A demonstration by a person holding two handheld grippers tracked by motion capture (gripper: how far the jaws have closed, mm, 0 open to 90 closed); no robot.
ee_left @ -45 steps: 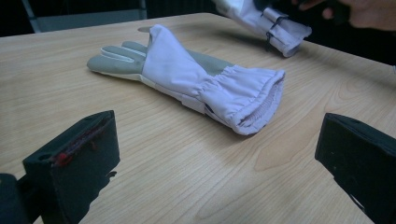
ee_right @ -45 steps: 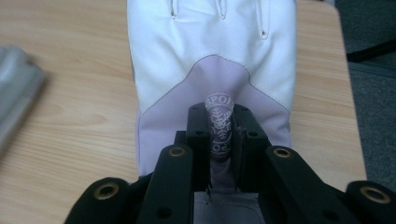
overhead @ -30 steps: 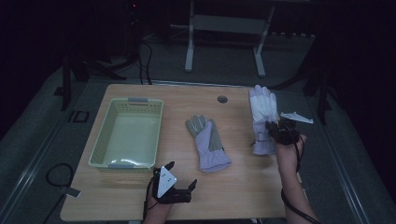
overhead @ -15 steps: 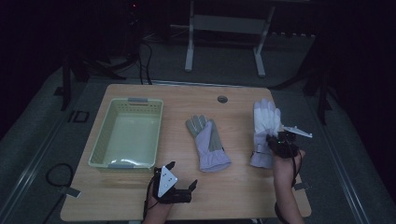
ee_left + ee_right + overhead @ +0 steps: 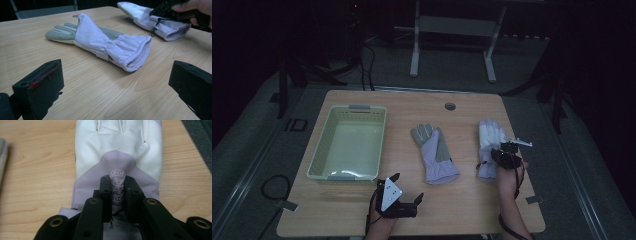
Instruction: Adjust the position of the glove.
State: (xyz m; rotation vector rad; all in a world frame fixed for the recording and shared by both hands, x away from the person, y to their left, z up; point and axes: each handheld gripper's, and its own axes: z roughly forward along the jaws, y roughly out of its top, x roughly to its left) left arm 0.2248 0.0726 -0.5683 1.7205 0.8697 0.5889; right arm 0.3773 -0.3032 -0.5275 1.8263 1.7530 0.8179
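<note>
Right tool (image 5: 495,158) sat on the white-and-lilac glove (image 5: 490,141) near the desk's right edge, cuff toward the near edge, fingers pointing to the far edge. In the right gripper view its jaws stood narrow, a fold of the lilac back fabric with the round logo pinched up between the pads (image 5: 106,188); they had just eased slightly wider, fabric still between them. The glove rested flat on the desk (image 5: 462,210), so the step in hand looked like setting it down or re-gripping. To do it well: keep the pinch on the top layer only, lift straight, don't drag the cuff. The clip and cord at the cuff (image 5: 153,32) could snag.

Left tool (image 5: 401,198) was wide open, holding nothing, low over the near edge and aimed at the cuff of the grey-palmed glove (image 5: 435,152) mid-desk. The pale green basket (image 5: 323,154) sat toward the left edge, nothing in it, likely where both gloves go.
</note>
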